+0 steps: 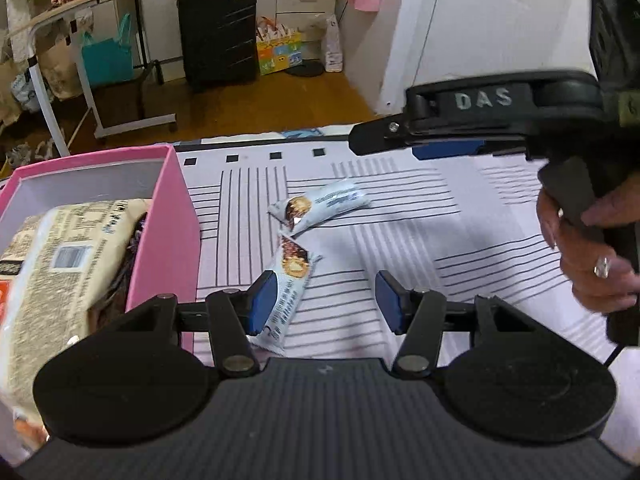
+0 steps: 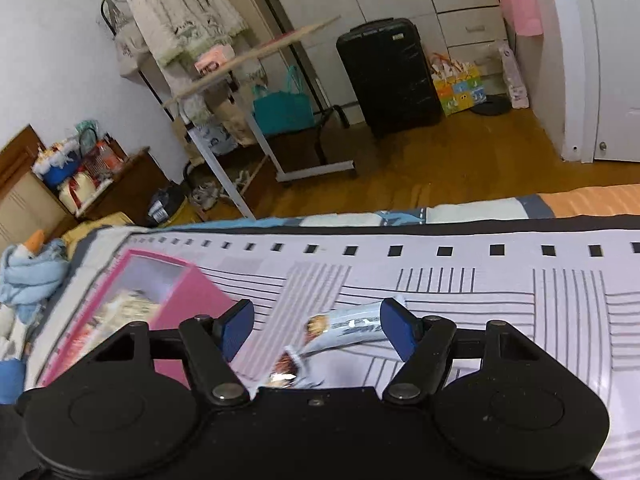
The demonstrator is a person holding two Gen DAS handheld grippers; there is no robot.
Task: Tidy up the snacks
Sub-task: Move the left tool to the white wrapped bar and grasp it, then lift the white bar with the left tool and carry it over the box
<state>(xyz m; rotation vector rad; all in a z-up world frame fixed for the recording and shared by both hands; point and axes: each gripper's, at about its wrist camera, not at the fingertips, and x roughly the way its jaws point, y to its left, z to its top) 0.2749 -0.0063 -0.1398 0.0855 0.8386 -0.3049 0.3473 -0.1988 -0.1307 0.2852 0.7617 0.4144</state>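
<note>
Two white-and-blue snack bars lie on the striped bedspread (image 1: 400,216). The near bar (image 1: 289,288) runs lengthwise beside the left blue pad of my left gripper (image 1: 326,300), which hovers open over it. Beyond it, the far bar (image 1: 320,204) lies crosswise. A pink box (image 1: 176,220) at the left holds a large beige snack packet (image 1: 68,256). My right gripper (image 1: 372,140), held by a hand (image 1: 592,248), reaches in from the right. In the right wrist view that gripper (image 2: 316,326) stands open above the far bar (image 2: 348,328), with the near bar (image 2: 286,368) and the pink box (image 2: 180,300) lower left.
The bed's far edge (image 2: 400,220) drops to a wooden floor (image 2: 440,160). On the floor stand a black suitcase (image 1: 218,32), a white-legged side table (image 1: 80,80) with a teal bag (image 1: 106,56), and a white door (image 1: 500,20). A light blue cloth (image 2: 28,276) lies left of the box.
</note>
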